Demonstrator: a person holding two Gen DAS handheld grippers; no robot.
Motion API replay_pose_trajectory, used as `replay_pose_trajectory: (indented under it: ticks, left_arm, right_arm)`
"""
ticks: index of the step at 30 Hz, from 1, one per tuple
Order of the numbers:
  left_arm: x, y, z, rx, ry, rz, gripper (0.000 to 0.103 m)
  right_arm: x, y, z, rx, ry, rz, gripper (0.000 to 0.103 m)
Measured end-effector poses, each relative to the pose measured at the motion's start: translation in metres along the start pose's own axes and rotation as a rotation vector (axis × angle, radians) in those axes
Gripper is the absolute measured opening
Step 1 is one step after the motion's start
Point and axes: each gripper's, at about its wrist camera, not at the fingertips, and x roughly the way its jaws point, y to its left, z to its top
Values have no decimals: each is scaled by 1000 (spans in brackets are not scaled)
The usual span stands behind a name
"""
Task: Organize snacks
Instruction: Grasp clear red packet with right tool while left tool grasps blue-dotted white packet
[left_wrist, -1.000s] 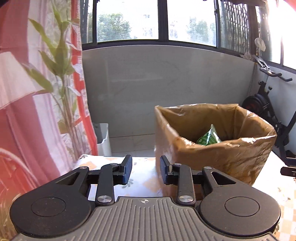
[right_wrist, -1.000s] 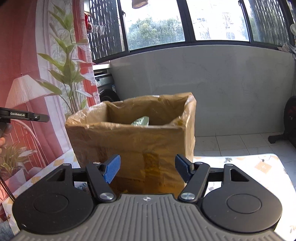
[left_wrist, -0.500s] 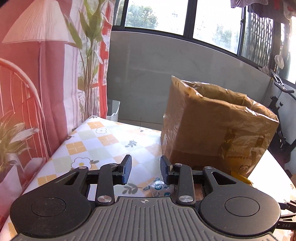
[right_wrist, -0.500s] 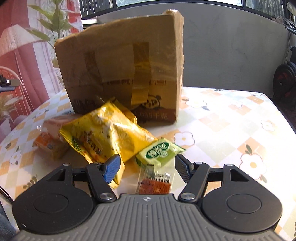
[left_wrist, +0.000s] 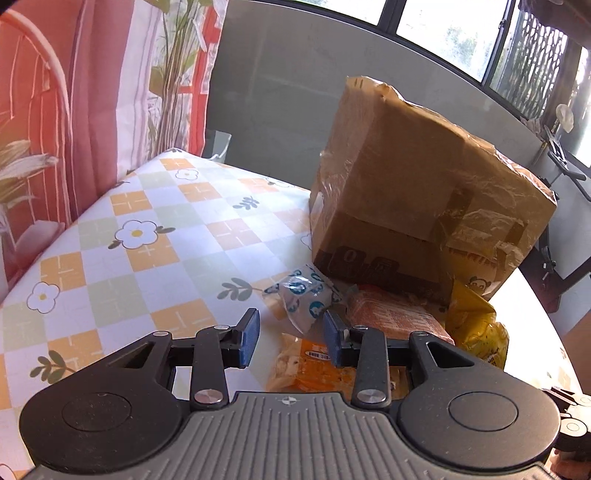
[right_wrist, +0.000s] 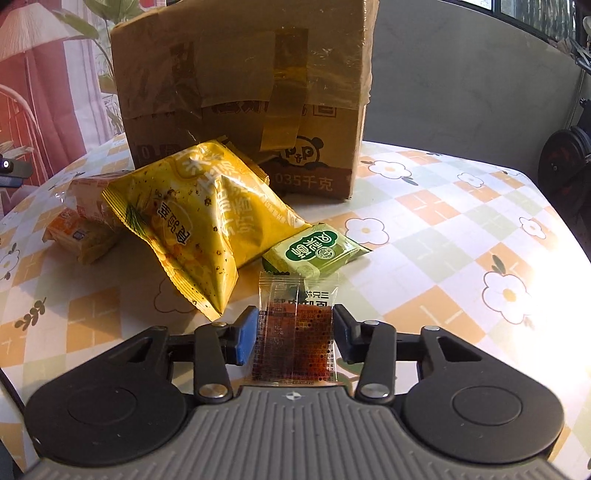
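A taped cardboard box (left_wrist: 424, 206) (right_wrist: 243, 92) stands on the table with snacks piled in front of it. My right gripper (right_wrist: 294, 339) is low over the cloth and its jaws are closing. Its pads touch the side edges of a clear packet with red-brown filling (right_wrist: 295, 343). Beyond that packet lie a green packet (right_wrist: 314, 251), a big yellow bag (right_wrist: 199, 221) and an orange packet (right_wrist: 79, 236). My left gripper (left_wrist: 291, 336) hovers with its jaws opening and nothing pressed between them. Under it lies the orange packet (left_wrist: 314, 369). A white-and-blue packet (left_wrist: 303, 299) and a reddish packet (left_wrist: 395, 317) lie just ahead.
The table wears a checked cloth with flowers (left_wrist: 147, 236). A red and white curtain (left_wrist: 55, 110) hangs along its left side. A grey wall runs behind the table, and exercise gear (right_wrist: 565, 166) stands off the right edge. Bare cloth (right_wrist: 461, 229) stretches right of the box.
Both grippers have come down from box-top height to the snacks on the table. The right jaws have narrowed onto the clear packet. The left jaws stand slightly wider.
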Motion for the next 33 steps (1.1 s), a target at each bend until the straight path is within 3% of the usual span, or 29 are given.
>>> replay_pose_trajectory:
  ticks: [10, 15, 17, 23, 26, 33]
  left_arm:
    - [21, -15, -3, 73, 53, 18, 40]
    - [46, -23, 15, 288, 45, 61, 52]
    - [60, -23, 23, 342, 60, 38, 53]
    - [99, -13, 33, 357, 148, -83, 56]
    - [109, -15, 33, 399, 156, -60, 59]
    - [123, -16, 32, 387, 151, -59, 59]
  right_arm:
    - [1, 0, -8, -39, -58, 19, 45]
    - [-1, -5, -9, -15, -67, 42, 45]
    - [-1, -4, -9, -18, -67, 42, 45]
    - [-1, -3, -9, -28, -66, 39, 45]
    - [-1, -3, -8, -25, -67, 42, 45]
    - [0, -5, -9, -16, -66, 51, 45]
